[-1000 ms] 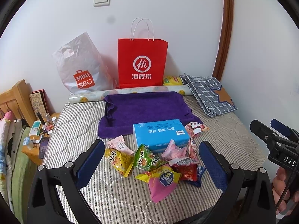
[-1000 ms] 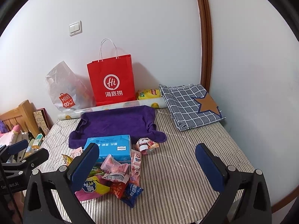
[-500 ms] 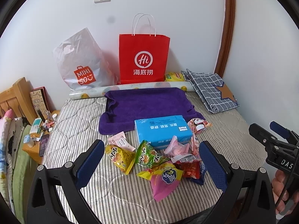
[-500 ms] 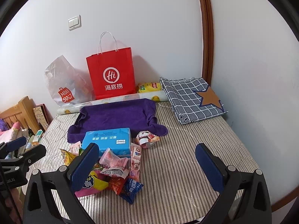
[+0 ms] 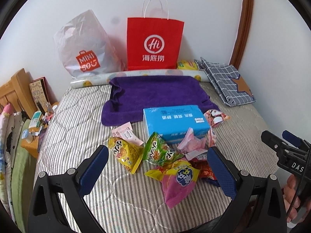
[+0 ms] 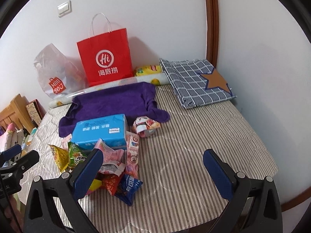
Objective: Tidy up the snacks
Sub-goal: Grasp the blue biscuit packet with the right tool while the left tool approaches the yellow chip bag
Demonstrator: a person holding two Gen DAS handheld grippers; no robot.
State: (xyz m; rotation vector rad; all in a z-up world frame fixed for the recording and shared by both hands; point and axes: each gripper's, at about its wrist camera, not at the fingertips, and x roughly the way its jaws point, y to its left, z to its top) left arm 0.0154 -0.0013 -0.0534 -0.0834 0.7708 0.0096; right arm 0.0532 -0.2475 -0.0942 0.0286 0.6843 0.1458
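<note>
Snack packets sit heaped against the blue box near the bed's front edge, so both claws, left and right, hover spread, holding nothing, ready to sort.

Two shopping bags, one blue box, one purple towel.

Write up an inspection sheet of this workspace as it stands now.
Surface: striped mattress, bare on its right side.
Job's things: snack packets piled loose in front of the blue tissue box.
Clutter: purple towel, red paper bag, white plastic bag, checked cloth.
Grippers: left tool and right tool open, holding nothing.
Cables: thin cable by the right tool's handle.
Surroundings: white walls, wooden headboard.
</note>
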